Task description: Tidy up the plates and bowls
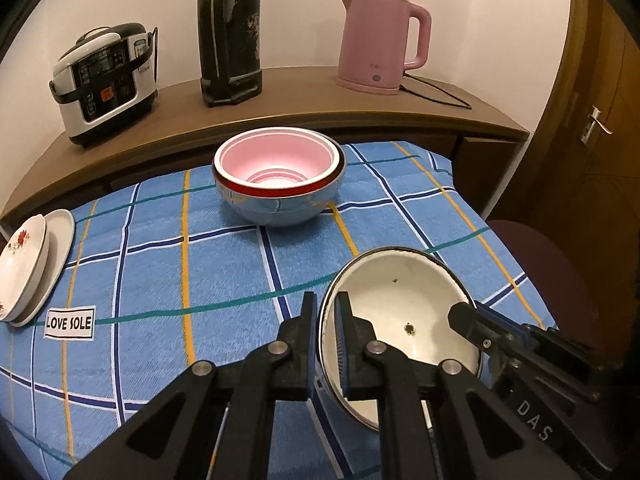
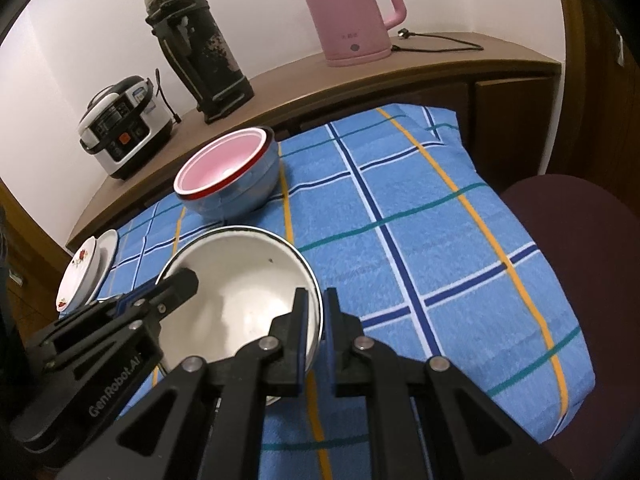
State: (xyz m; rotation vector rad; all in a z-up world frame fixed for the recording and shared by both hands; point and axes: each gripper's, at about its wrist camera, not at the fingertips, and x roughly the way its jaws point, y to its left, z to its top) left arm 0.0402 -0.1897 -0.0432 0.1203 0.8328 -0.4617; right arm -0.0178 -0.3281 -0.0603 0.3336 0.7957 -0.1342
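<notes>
A white enamel bowl (image 1: 404, 320) with a dark rim is held tilted above the blue checked cloth; it also shows in the right wrist view (image 2: 240, 284). My left gripper (image 1: 326, 308) is shut on its left rim. My right gripper (image 2: 314, 304) is shut on its right rim. Each gripper shows in the other's view: the right gripper (image 1: 476, 320) and the left gripper (image 2: 176, 284). A pink bowl nested in a blue bowl (image 1: 279, 176) stands at the far middle of the table (image 2: 228, 180). Two stacked white plates (image 1: 28, 268), the top one flowered, lie at the left edge (image 2: 86, 274).
A wooden counter (image 1: 304, 100) behind the table carries a rice cooker (image 1: 104, 80), a tall black flask (image 1: 230, 32) and a pink kettle (image 1: 380, 40) with its cord. A dark maroon chair seat (image 2: 580, 232) stands right of the table. A "LOVE SOLE" label (image 1: 70, 323) is on the cloth.
</notes>
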